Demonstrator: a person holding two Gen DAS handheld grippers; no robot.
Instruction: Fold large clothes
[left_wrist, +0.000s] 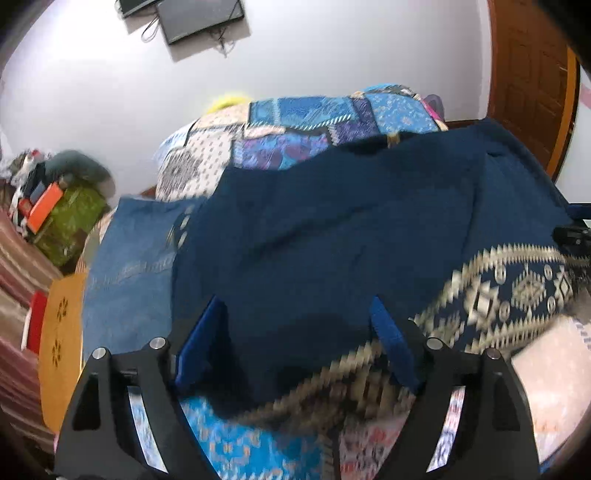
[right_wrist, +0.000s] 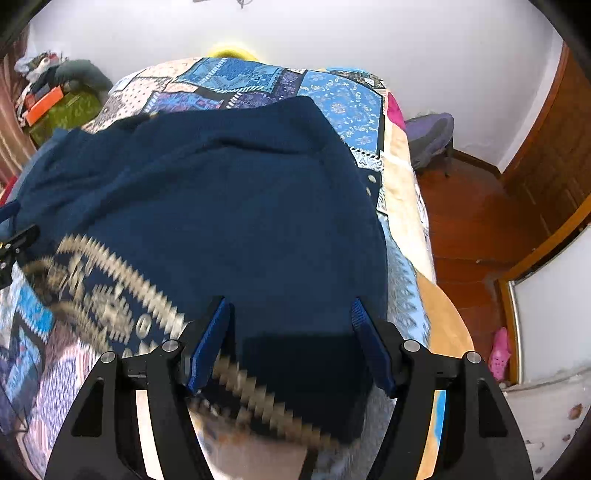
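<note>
dark blue garment (right_wrist: 236, 206) covers most of the bed (right_wrist: 343, 107); wooden floor (right_wrist: 469, 221) right is free.

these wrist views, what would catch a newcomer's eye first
A big navy garment with a cream zigzag border spreads over a blue patchwork bedspread, filling the middle of both views. Both grippers, left gripper and right gripper, hang open above its near edge.

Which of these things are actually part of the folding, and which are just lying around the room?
Part of the job: dark blue patterned garment; left gripper; right gripper, jaws open.

Lying about: patchwork bedspread; green bag; purple backpack; pink shoe.
</note>
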